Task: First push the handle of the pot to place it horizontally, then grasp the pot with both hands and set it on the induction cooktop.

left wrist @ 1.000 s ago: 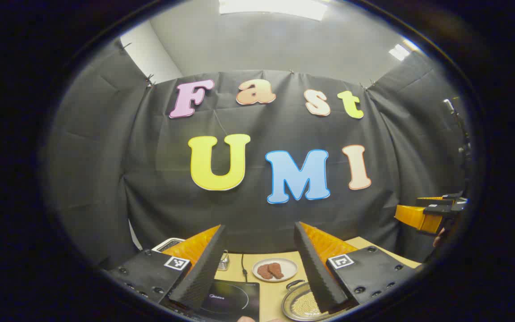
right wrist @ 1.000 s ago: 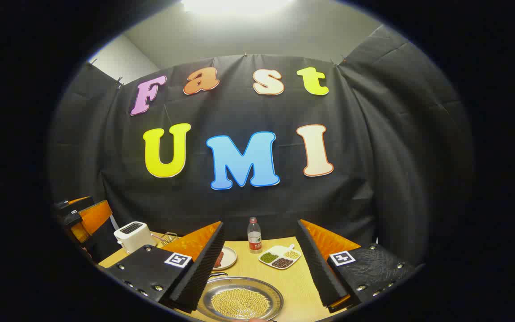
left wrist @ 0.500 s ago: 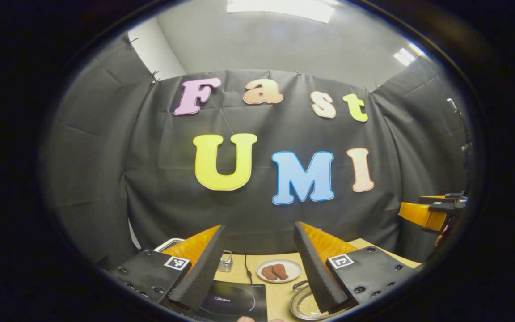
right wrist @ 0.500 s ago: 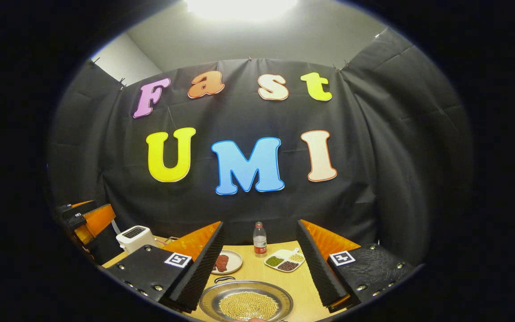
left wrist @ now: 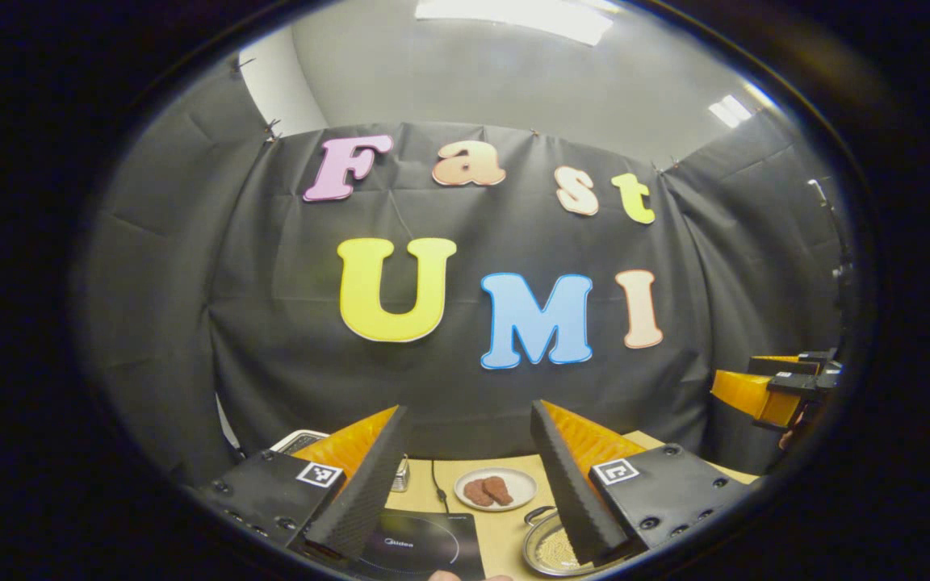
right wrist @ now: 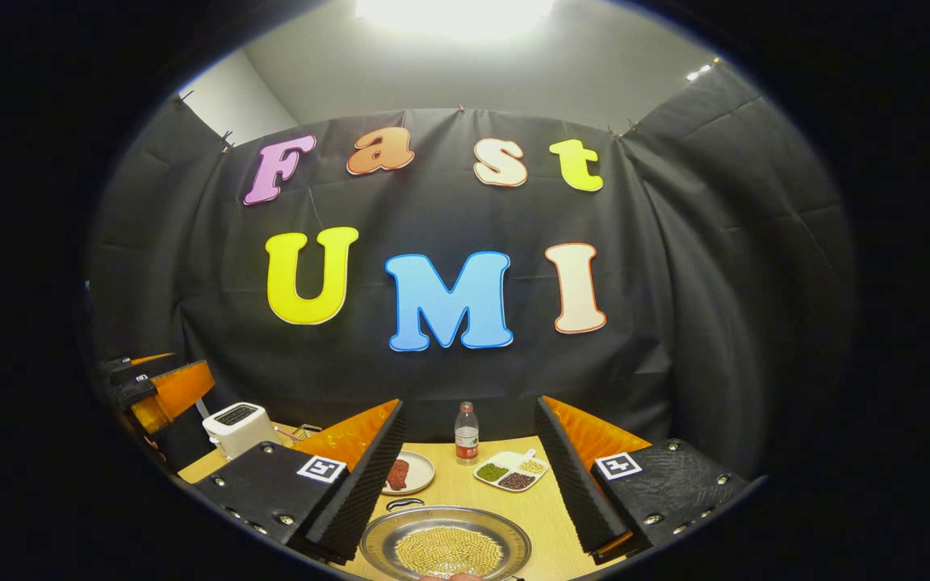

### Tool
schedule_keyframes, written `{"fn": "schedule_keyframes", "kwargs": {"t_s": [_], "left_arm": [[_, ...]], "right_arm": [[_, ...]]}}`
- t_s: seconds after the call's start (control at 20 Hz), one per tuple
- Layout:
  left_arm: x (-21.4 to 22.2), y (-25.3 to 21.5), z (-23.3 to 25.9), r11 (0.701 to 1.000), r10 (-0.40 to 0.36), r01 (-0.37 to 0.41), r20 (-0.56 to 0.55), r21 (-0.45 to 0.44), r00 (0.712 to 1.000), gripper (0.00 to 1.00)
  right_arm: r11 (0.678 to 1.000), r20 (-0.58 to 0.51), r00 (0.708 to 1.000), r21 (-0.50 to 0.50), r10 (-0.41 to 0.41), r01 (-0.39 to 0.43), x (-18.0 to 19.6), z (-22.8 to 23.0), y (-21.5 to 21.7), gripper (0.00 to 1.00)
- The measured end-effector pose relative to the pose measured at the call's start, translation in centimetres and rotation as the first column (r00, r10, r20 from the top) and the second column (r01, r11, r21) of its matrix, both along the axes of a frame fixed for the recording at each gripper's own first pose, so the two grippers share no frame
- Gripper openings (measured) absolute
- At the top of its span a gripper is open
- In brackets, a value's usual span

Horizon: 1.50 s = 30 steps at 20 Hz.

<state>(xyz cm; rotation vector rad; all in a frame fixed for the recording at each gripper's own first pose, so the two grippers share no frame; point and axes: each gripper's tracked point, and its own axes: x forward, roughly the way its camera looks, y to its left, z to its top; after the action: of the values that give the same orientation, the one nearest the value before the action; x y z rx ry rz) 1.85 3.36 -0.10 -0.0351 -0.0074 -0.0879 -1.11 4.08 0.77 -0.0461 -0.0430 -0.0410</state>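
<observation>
Wooden table (right wrist: 465, 488) w/ pot (right wrist: 445, 549) (beans inside), black-cloth booth.

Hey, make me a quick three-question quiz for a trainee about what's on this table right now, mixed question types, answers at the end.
1. True or false: the left tool is shut on the pot.
2. Multiple choice: in the right gripper view, what stands at the back of the table between the meat plate and the divided bean dish? A) toaster B) water bottle C) kettle
3. Fill in: in the left gripper view, the induction cooktop lies to the ____ of the pot.

Key
1. False; both tools are open and hold nothing.
2. B, the water bottle.
3. Left.
</observation>
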Motion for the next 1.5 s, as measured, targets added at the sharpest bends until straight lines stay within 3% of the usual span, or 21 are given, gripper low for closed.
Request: {"fn": "schedule_keyframes", "kwargs": {"t_s": [0.1, 0.15, 0.35, 0.95, 1.05, 1.1, 1.15, 1.25, 1.3, 1.35, 1.45, 1.5], "left_arm": [[0.1, -0.9, 0.2, 1.0, -0.016, 0.016, 0.008, 0.013, 1.0, 0.95], [0.0, -1.4, 0.1, 1.0, -0.02, 0.02, 0.009, 0.019, 1.0, 0.99], [-0.1, -3.3, 0.6, 0.999, -0.013, 0.012, 0.025, 0.03, 1.0, 0.98], [-0.3, -3.0, -2.3, 0.996, 0.076, -0.075, -0.026, 0.048, 0.997, 0.97], [-0.2, -2.7, -2.7, 0.996, 0.08, -0.079, -0.033, 0.046, 0.996, 0.95], [-0.2, -2.5, -2.9, 0.996, 0.083, -0.081, -0.036, 0.046, 0.996, 0.96], [-0.1, -2.4, -3.2, 0.996, 0.083, -0.081, -0.038, 0.045, 0.996, 0.96], [0.0, -2.2, -3.6, 0.996, 0.082, -0.08, -0.044, 0.045, 0.996, 0.95], [0.0, -2.1, -3.7, 0.996, 0.083, -0.08, -0.047, 0.048, 0.995, 0.95], [0.1, -1.9, -4.0, 0.995, 0.084, -0.081, -0.051, 0.049, 0.995, 0.95], [0.1, -1.7, -4.3, 0.996, 0.083, -0.08, -0.059, 0.05, 0.995, 0.95], [0.1, -1.6, -4.4, 0.995, 0.083, -0.08, -0.062, 0.052, 0.995, 0.95]], "right_arm": [[1.0, -0.008, 1.0, 0.004, -0.003, 0.003, -0.2, -0.7, -0.6, 0.96], [1.0, -0.009, 1.0, 0.005, 0.0, 0.0, -0.3, -0.9, -0.9, 0.96], [0.999, -0.039, 0.999, 0.026, 0.02, -0.019, 0.0, -2.0, -2.0, 0.97], [0.996, -0.166, 0.982, 0.039, 0.09, -0.084, 1.0, -7.1, -2.9, 0.96], [0.996, -0.189, 0.978, 0.036, 0.092, -0.087, 1.0, -7.9, -2.7, 0.9], [0.995, -0.205, 0.974, 0.041, 0.094, -0.087, 1.1, -8.7, -2.7, 0.71], [0.995, -0.225, 0.97, 0.044, 0.092, -0.084, 1.1, -9.3, -2.6, 0.71], [0.996, -0.268, 0.959, 0.052, 0.086, -0.075, 1.1, -10.8, -2.8, 0.47], [0.994, -0.297, 0.949, 0.064, 0.103, -0.088, 0.8, -11.6, -2.3, 0.28], [0.994, -0.327, 0.939, 0.061, 0.11, -0.095, 0.8, -12.8, -2.2, 0.23], [0.995, -0.388, 0.917, 0.06, 0.097, -0.08, 0.1, -14.1, -2.7, 0.01], [0.993, -0.421, 0.9, 0.065, 0.112, -0.093, -0.1, -15.4, -2.3, 0.07]]}}
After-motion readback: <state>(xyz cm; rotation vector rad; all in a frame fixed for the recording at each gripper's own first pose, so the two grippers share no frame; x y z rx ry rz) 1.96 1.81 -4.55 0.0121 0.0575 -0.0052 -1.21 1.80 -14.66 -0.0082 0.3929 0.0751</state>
